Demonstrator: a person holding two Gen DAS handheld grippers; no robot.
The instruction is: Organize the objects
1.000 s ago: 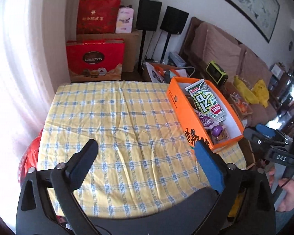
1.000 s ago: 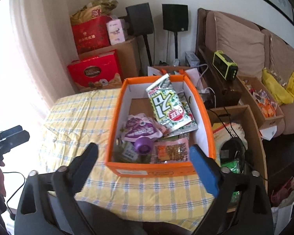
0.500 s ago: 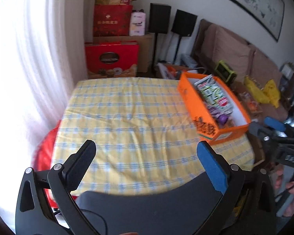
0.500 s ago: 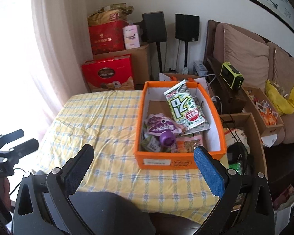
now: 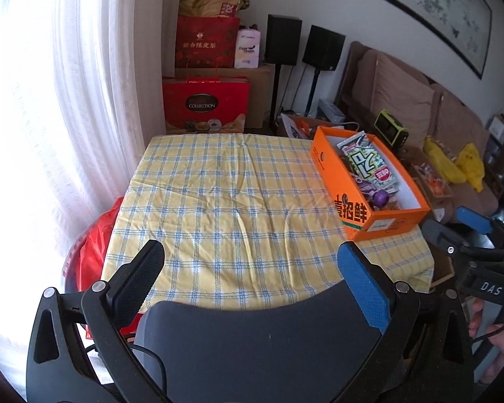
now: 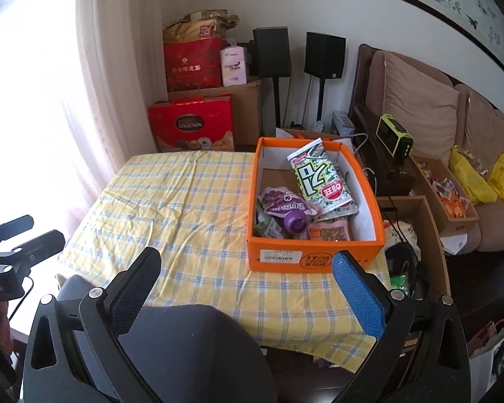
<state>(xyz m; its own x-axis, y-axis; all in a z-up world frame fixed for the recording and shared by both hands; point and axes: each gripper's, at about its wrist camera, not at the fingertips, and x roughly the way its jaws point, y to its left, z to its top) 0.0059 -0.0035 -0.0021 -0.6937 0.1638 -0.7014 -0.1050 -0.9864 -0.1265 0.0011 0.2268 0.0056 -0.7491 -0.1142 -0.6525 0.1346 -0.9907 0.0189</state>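
- On the table's right side: orange box (image 6: 316, 258) sits on the yellow-and-blue checked tablecloth (image 5: 235, 201), near the right edge, long axis running front to back.
- Box contents: green-and-white snack bag (image 6: 321, 176) leans on the far/right wall, tilted; purple pouch (image 6: 284, 205) with a round purple cap lies in front of it; orange packet (image 6: 329, 233) at the near wall; a greenish packet sits at the near-left corner, label unreadable.
- Tablecloth outside the box holds nothing visible, only wrinkles.
- Left gripper (image 5: 252, 263): jaws spread wide, nothing between them; hovers over the near table edge, box ahead and to its right.
- Right gripper (image 6: 245, 273): jaws also spread wide, empty; held back from the near table edge, blue pad in line with the box's near wall.
- Dark chair back (image 5: 258, 339) shows low in both views, just under the grippers.
- Right gripper body also shows at the right edge of the left view, with part of a hand (image 5: 502, 346) under it.
- Behind the table: red gift box (image 5: 205, 105), two black speakers (image 6: 324, 55) on stands, brown sofa (image 6: 420, 100) to the right.
- White curtain (image 5: 67, 100) along the left side.
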